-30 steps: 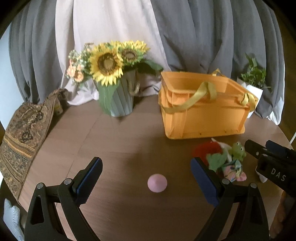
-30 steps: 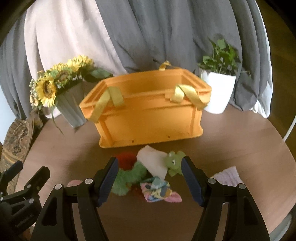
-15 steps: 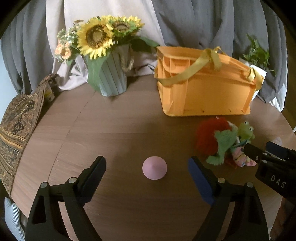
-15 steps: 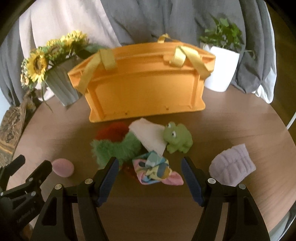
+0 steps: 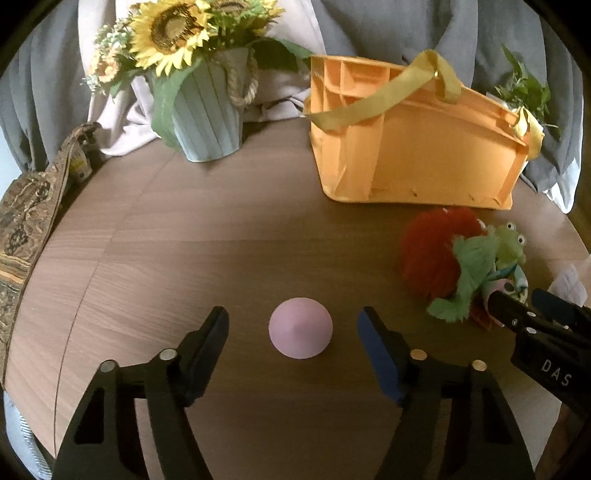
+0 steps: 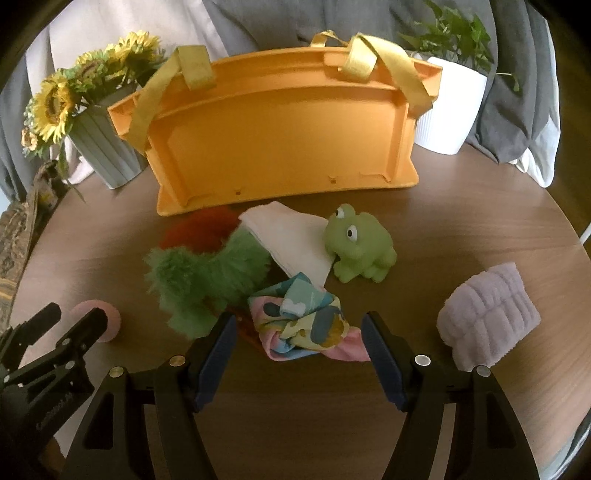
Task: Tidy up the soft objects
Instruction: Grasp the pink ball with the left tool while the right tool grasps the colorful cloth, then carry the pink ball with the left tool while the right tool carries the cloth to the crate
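left wrist view: round wooden table [image 5: 177,258], grey curtains [image 5: 369,26] behind. sunflower vase [image 5: 207,110] far left, orange crate [image 5: 413,147] with yellow straps far centre-right, patterned cloth [image 5: 26,206] draped over the left edge. left gripper [image 5: 293,325] released, jaws wide, with a pink dome-shaped soft object [image 5: 301,326] on the table between its tips, touching neither; its rounded peak points up. nothing stands between the fingers and it.

right wrist view: right gripper [image 6: 297,325] also spread open, holding nothing. knotted pastel cloth [image 6: 306,325] lies between its tips, long axis roughly left-right; contact with the pads can't be made out. just beyond, a crowded heap in front of the crate: green fuzzy toy [image 6: 207,273] against a red fuzzy one [image 6: 199,229], folded white cloth [image 6: 291,240] leaning over them, green rubber frog [image 6: 360,243] touching the cloth, facing left. lilac folded towel [image 6: 487,314] apart on the right. white pot plant [image 6: 452,99] behind the crate.
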Tool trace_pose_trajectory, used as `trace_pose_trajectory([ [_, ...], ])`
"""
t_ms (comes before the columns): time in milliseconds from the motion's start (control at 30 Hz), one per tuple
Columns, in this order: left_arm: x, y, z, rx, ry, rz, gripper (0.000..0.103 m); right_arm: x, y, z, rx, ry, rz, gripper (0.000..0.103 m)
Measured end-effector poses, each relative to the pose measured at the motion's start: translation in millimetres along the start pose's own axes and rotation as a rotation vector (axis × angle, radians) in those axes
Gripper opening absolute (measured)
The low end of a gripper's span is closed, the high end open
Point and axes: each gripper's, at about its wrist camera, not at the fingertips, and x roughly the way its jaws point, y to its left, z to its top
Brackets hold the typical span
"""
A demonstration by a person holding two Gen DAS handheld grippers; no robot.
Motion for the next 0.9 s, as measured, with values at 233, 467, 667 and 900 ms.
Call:
trace_pose_trajectory([
  [233, 12, -3, -1, 0.019, 0.027, 0.001, 0.059, 6, 0, 2, -0.003, -0.003, -0.013, 0.070],
  [467, 22, -3, -4, 0.020, 0.065, -0.005, 0.041, 8, 0, 2, -0.022, -0.015, -0.011, 0.056],
  [667, 16, -5, -4, 0.026, 0.050, -0.005, 0.037, 5, -1, -1, -0.031, -0.024, -0.018, 0.051],
  [900, -1, -10, 2, 0.018, 0.019, -0.020, 0.037, -8, -6, 0, -0.023, -0.046, -0.005, 0.050],
])
